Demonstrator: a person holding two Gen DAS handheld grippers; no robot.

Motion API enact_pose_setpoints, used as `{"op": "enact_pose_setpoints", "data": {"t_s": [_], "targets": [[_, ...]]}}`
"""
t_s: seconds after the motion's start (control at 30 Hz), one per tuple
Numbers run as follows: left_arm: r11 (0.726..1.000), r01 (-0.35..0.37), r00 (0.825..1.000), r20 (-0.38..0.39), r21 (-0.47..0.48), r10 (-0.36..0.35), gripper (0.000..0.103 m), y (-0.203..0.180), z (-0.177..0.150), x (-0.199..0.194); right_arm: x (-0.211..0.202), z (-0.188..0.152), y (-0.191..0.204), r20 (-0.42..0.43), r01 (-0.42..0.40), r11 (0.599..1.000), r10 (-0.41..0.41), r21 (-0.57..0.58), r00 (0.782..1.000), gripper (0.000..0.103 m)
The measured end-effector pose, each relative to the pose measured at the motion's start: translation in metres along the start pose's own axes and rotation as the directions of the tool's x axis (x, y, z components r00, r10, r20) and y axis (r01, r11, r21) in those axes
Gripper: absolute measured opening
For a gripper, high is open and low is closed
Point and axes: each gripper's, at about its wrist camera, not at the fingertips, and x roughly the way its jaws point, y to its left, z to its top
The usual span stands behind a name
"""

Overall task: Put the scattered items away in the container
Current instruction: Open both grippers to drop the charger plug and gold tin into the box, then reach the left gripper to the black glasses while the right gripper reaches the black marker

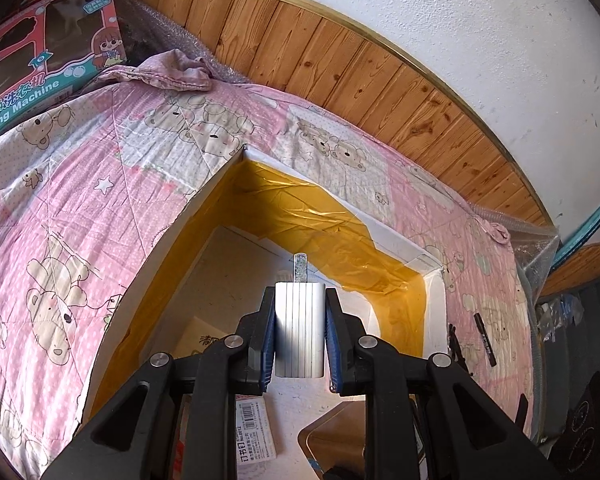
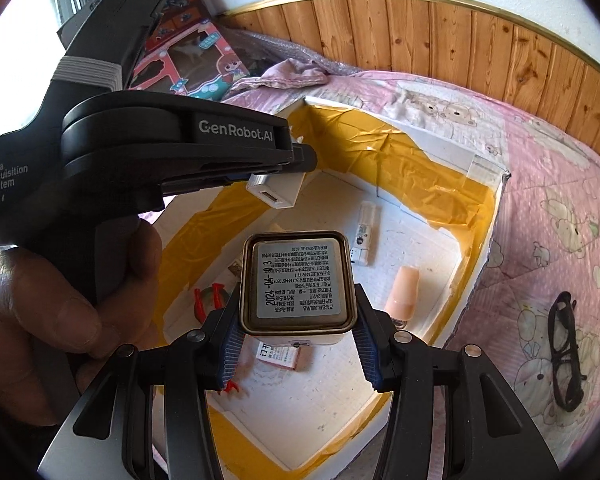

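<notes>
left gripper (image 1: 300, 336) clamps white charger (image 1: 299, 330) between both pads, held level over the foam box (image 1: 436, 280) | right gripper (image 2: 298, 344) grips square tin (image 2: 298, 282) by its sides, above the box floor

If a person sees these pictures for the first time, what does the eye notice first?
Probably the white box lined with yellow tape, sitting on the pink bear-print quilt. Above it, the left gripper grips a white charger, and the right gripper grips a square tin.
</notes>
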Motion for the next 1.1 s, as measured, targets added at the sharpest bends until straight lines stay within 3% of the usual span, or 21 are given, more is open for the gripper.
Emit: {"op": "enact_pose_setpoints", "data": {"t_s": [0.4,0.6,0.67,0.7,0.73,0.93,1.1], "targets": [[1.000,-0.005,0.996,-0.095,-0.009,0.004,0.022,0.010,0.014,0.035,0.024,0.008,-0.009,-0.063,0.025,0.999,-0.027,-0.032,0.998,0.051],[0.995,-0.071,0.989,-0.122,0.064,0.079,0.023,0.006,0.014,0.057,0.032,0.012,-0.007,-0.076,0.055,0.994,-0.062,-0.094,0.995,0.054],[0.990,-0.114,0.985,-0.123,0.082,0.124,0.027,0.005,0.014,0.063,0.031,0.011,-0.007,-0.075,0.061,0.993,-0.068,-0.099,0.995,0.054],[0.990,-0.126,0.983,-0.127,0.070,0.135,0.036,0.008,0.015,0.064,0.030,0.010,-0.010,-0.071,0.060,0.994,-0.066,-0.088,0.995,0.054],[0.992,-0.119,0.984,-0.130,0.044,0.124,0.043,0.011,0.015,0.062,0.027,0.009,-0.012,-0.067,0.052,0.996,-0.057,-0.072,0.996,0.054],[0.997,-0.079,0.992,-0.098,-0.022,0.076,0.043,0.014,0.011,0.028,-0.018,-0.005,-0.020,0.030,-0.056,0.998,0.055,0.032,0.998,0.054],[1.000,-0.023,0.998,-0.055,-0.014,0.022,0.043,-0.002,-0.015,-0.019,-0.073,-0.045,-0.015,0.160,-0.168,0.985,0.160,0.043,0.974,0.052]]}}
